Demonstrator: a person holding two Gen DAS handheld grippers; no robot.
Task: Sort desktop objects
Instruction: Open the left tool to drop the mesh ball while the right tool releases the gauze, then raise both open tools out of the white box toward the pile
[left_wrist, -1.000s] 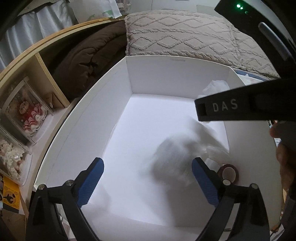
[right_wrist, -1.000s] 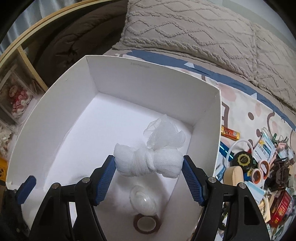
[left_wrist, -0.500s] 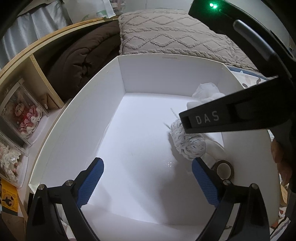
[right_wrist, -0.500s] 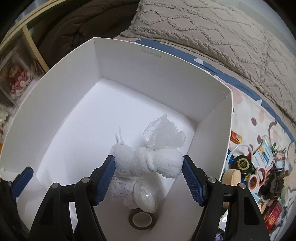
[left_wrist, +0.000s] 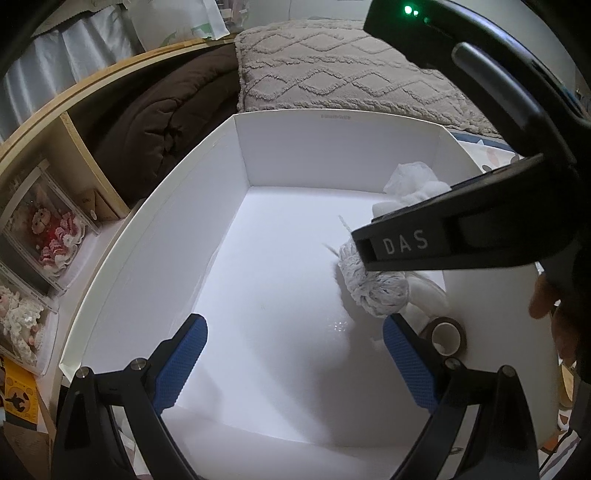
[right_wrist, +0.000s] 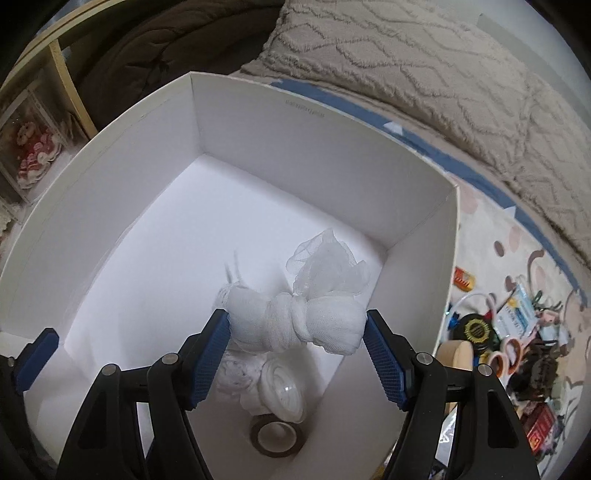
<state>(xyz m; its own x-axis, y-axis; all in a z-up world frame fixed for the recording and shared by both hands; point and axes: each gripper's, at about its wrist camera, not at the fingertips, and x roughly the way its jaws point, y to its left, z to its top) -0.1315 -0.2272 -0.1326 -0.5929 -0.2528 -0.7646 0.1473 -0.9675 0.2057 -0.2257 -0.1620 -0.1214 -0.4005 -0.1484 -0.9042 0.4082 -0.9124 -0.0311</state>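
The right gripper (right_wrist: 297, 330), jaws just spreading, is releasing the gauze bundle (right_wrist: 295, 323) into the white box (right_wrist: 295, 110); next it must lift clear, while the left gripper (left_wrist: 291, 354) waits spread and empty

left gripper (left_wrist: 291, 365): black frame, blue textured pads, silver screws | right gripper (right_wrist: 297, 354): same build; white "das" lettering is printed on its black body, green light is lit

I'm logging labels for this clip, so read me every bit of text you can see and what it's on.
"DAS": white letters on the right gripper's black body.
Small print on the white box's far wall: too small to read.
Packets among the clutter beside the box: print blurred, unreadable.
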